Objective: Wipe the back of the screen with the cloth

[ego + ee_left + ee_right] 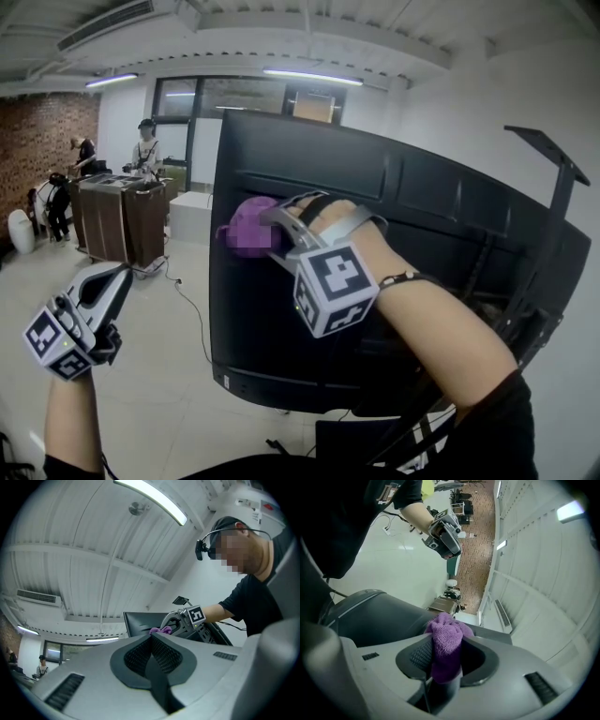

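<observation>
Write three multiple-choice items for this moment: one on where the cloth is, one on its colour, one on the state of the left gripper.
1. Where is the cloth?
A. On the floor.
B. In the right gripper, up at the back of the screen.
C. Lying on a table.

2. What colour is the cloth?
A. White.
B. Yellow.
C. Purple.

3. How do the left gripper's jaws stand?
A. Together, nothing between them.
B. Wide apart.
C. Closed on the cloth.

Answers:
1 B: the right gripper view shows it pinched between those jaws beside the screen.
2 C: it reads purple in all three views.
3 A: the left gripper view shows the jaws meeting with nothing between them.
</observation>
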`<action>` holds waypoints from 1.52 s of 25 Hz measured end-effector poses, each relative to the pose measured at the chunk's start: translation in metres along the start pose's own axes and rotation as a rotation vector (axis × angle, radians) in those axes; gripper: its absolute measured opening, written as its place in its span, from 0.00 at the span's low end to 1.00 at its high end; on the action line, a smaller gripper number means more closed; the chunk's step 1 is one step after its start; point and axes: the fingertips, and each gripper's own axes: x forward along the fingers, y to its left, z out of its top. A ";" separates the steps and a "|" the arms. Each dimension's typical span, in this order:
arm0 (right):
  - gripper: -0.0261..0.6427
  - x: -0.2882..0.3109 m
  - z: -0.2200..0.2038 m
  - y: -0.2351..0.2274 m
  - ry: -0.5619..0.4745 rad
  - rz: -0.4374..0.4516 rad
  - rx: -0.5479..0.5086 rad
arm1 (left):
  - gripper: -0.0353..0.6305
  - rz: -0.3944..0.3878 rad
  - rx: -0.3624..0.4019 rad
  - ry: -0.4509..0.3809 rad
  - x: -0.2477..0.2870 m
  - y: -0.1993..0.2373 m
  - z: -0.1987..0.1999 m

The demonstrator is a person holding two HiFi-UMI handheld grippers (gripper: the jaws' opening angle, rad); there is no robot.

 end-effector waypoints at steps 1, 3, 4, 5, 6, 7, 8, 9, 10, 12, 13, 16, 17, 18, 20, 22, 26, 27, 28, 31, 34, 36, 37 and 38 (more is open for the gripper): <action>0.25 -0.006 -0.006 0.004 0.002 0.003 -0.006 | 0.04 -0.001 -0.004 0.000 0.001 0.000 -0.001; 0.25 -0.019 -0.021 0.011 0.009 0.005 -0.011 | 0.04 -0.007 -0.014 -0.002 0.006 -0.004 -0.003; 0.25 -0.026 -0.031 0.015 0.017 0.007 -0.014 | 0.04 -0.013 -0.021 -0.004 0.010 -0.007 -0.004; 0.25 -0.034 -0.042 0.019 0.029 0.012 -0.018 | 0.04 -0.018 -0.026 -0.002 0.014 -0.010 -0.006; 0.25 -0.041 -0.054 0.024 0.043 0.020 -0.020 | 0.04 -0.021 -0.026 0.005 0.017 -0.011 -0.009; 0.25 -0.048 -0.064 0.029 0.056 0.031 -0.020 | 0.04 -0.022 -0.024 0.011 0.019 -0.012 -0.012; 0.25 -0.056 -0.073 0.034 0.068 0.043 -0.018 | 0.04 -0.023 -0.024 0.014 0.019 -0.012 -0.015; 0.25 -0.063 -0.081 0.039 0.079 0.054 -0.014 | 0.04 -0.026 -0.026 0.013 0.020 -0.012 -0.016; 0.25 -0.071 -0.089 0.044 0.092 0.064 -0.009 | 0.04 -0.029 -0.029 0.009 0.021 -0.012 -0.017; 0.25 -0.088 -0.108 0.053 0.124 0.084 0.000 | 0.04 -0.035 -0.036 0.001 0.024 -0.015 -0.017; 0.25 -0.098 -0.119 0.057 0.142 0.093 0.005 | 0.04 -0.038 -0.039 -0.002 0.027 -0.016 -0.017; 0.25 -0.125 -0.149 0.066 0.208 0.117 0.012 | 0.04 -0.050 -0.043 -0.007 0.032 -0.021 -0.017; 0.25 -0.133 -0.158 0.068 0.232 0.123 0.011 | 0.04 -0.054 -0.044 -0.008 0.033 -0.022 -0.017; 0.25 -0.141 -0.167 0.071 0.257 0.130 0.007 | 0.04 -0.057 -0.045 -0.010 0.034 -0.023 -0.017; 0.25 -0.155 -0.183 0.077 0.306 0.144 -0.003 | 0.04 -0.062 -0.045 -0.013 0.036 -0.025 -0.016; 0.25 -0.166 -0.196 0.081 0.349 0.159 -0.014 | 0.04 -0.068 -0.046 -0.016 0.037 -0.027 -0.015; 0.25 -0.181 -0.212 0.088 0.425 0.194 -0.040 | 0.04 -0.077 -0.048 -0.014 0.036 -0.032 -0.015; 0.25 -0.184 -0.215 0.090 0.441 0.201 -0.044 | 0.04 -0.079 -0.048 -0.013 0.034 -0.033 -0.015; 0.25 -0.188 -0.219 0.092 0.457 0.209 -0.046 | 0.04 -0.080 -0.049 -0.012 0.033 -0.034 -0.014; 0.25 -0.200 -0.231 0.099 0.514 0.238 -0.043 | 0.04 -0.079 -0.049 -0.007 0.027 -0.035 -0.014; 0.24 -0.212 -0.243 0.105 0.566 0.269 -0.028 | 0.04 -0.070 -0.051 -0.003 0.020 -0.034 -0.013; 0.24 -0.218 -0.250 0.107 0.589 0.278 -0.016 | 0.04 -0.065 -0.051 -0.003 0.016 -0.033 -0.012; 0.24 -0.220 -0.251 0.107 0.590 0.274 -0.012 | 0.04 -0.062 -0.051 -0.002 0.014 -0.033 -0.011; 0.24 -0.220 -0.249 0.105 0.579 0.263 -0.005 | 0.04 -0.060 -0.051 0.001 0.011 -0.033 -0.011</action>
